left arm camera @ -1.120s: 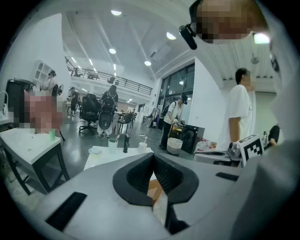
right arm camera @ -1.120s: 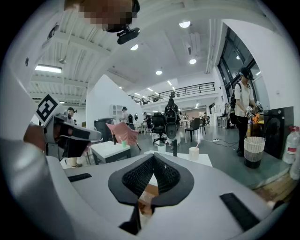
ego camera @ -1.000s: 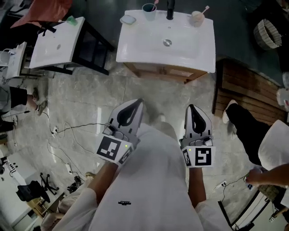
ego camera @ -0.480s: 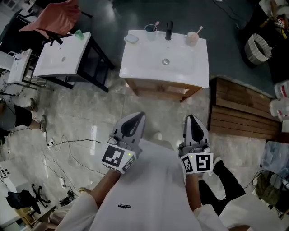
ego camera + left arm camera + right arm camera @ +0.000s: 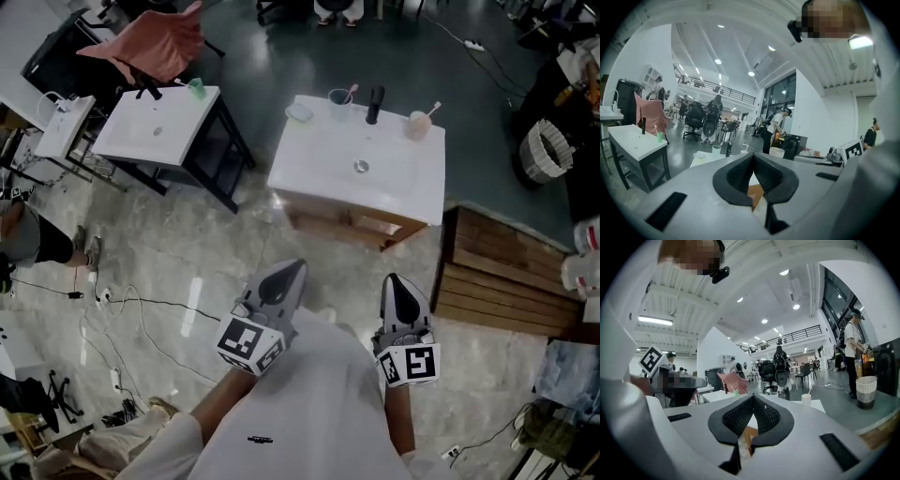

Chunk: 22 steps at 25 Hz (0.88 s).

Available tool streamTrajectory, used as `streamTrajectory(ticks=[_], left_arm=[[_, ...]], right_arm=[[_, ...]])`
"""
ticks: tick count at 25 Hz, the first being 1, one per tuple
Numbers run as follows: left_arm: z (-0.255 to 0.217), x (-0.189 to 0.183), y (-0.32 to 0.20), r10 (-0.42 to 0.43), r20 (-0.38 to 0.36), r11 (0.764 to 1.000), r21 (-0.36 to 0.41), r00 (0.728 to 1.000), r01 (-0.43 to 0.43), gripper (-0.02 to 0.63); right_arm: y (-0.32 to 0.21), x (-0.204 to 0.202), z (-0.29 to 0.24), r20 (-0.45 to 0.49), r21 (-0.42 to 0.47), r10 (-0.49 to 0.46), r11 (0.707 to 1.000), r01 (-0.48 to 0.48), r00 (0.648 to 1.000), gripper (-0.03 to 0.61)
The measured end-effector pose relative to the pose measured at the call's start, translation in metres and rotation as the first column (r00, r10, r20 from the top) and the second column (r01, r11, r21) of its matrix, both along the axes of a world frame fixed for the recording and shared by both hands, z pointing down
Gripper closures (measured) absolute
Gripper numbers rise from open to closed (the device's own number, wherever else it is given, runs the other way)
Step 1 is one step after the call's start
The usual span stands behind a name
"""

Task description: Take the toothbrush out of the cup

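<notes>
A white sink basin [image 5: 394, 192] on a wooden cabinet stands across the floor ahead of me. On its back edge a bluish cup [image 5: 339, 101] holds a toothbrush [image 5: 351, 91], left of the black tap [image 5: 375, 103]. A beige cup [image 5: 417, 125] with another toothbrush stands to the tap's right. My left gripper [image 5: 292, 267] and right gripper [image 5: 394, 280] hang side by side in front of my body, well short of the sink. Both are shut with nothing between the jaws. The left gripper view shows the bluish cup [image 5: 716, 150] far beyond the shut left gripper [image 5: 753, 157]. The right gripper view shows the beige cup [image 5: 806, 399] far beyond the shut right gripper [image 5: 752, 398].
A soap dish [image 5: 300, 112] lies left of the bluish cup. A second white basin table [image 5: 141, 141] with a green cup [image 5: 196, 88] stands at the left, a pink cloth [image 5: 150, 42] behind it. A wooden platform [image 5: 497, 272] lies at the right, cables [image 5: 141, 305] cross the floor at the left.
The head view has swung, so the sink now sits lower and further right in the picture. A dark-trousered leg at the right is gone from view. Both grippers stay shut, slightly lower in frame.
</notes>
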<state>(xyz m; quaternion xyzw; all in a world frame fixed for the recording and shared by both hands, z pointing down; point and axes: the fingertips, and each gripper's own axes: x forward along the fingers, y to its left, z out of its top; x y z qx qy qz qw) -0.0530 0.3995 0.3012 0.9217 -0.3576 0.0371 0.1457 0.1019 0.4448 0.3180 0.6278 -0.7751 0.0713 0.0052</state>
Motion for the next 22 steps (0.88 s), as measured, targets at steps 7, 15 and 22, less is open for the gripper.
streamTrajectory(ticks=[7, 15, 22], left_arm=[[0.004, -0.016, -0.035, -0.020, 0.006, 1.000, -0.010, 1.000, 0.020, 0.611], [0.012, -0.019, -0.134, 0.044, -0.003, 0.999, -0.033, 0.999, -0.044, 0.611], [0.011, -0.034, -0.231, 0.110, -0.023, 0.993, -0.040, 0.994, -0.111, 0.611]], right_arm=[[-0.039, -0.006, 0.004, -0.021, -0.006, 0.004, 1.000, -0.004, 1.000, 0.578], [-0.121, -0.008, 0.009, -0.053, -0.037, 0.114, 0.993, -0.116, 0.992, 0.578], [-0.215, -0.039, 0.006, 0.048, -0.063, 0.162, 0.985, -0.159, 0.986, 0.578]])
